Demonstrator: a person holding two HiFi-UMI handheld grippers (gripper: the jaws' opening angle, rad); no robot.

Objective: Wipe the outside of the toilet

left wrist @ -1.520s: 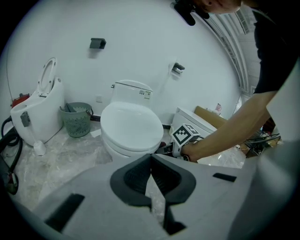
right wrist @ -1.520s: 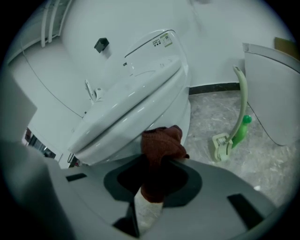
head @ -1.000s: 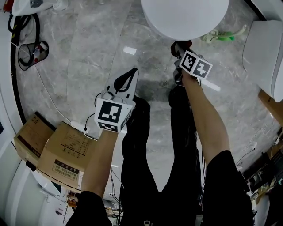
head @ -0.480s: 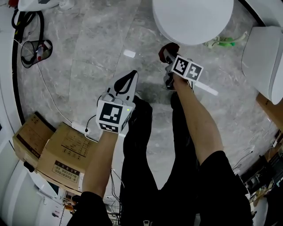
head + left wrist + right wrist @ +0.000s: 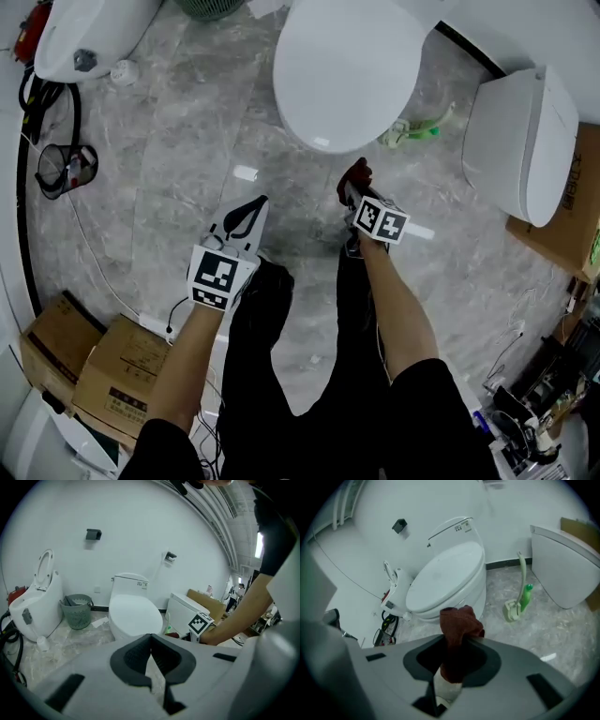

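Note:
The white toilet stands with its lid down at the top middle of the head view. My right gripper is just in front of the bowl's front, shut on a dark red cloth. In the right gripper view the cloth bunches up out of the jaws, with the toilet right behind it. My left gripper hangs lower left over the floor, shut and empty. In its own view the left gripper has its tips touching and the toilet ahead.
A second toilet with raised seat stands at top left, and another white fixture at right. A green toilet brush lies beside the bowl. A wire basket, cables and cardboard boxes line the left. The person's legs are below the grippers.
The head view has drawn back, so more of the toilet shows. My right gripper with the cloth has come slightly away from the bowl's front edge. The left gripper stays shut and low.

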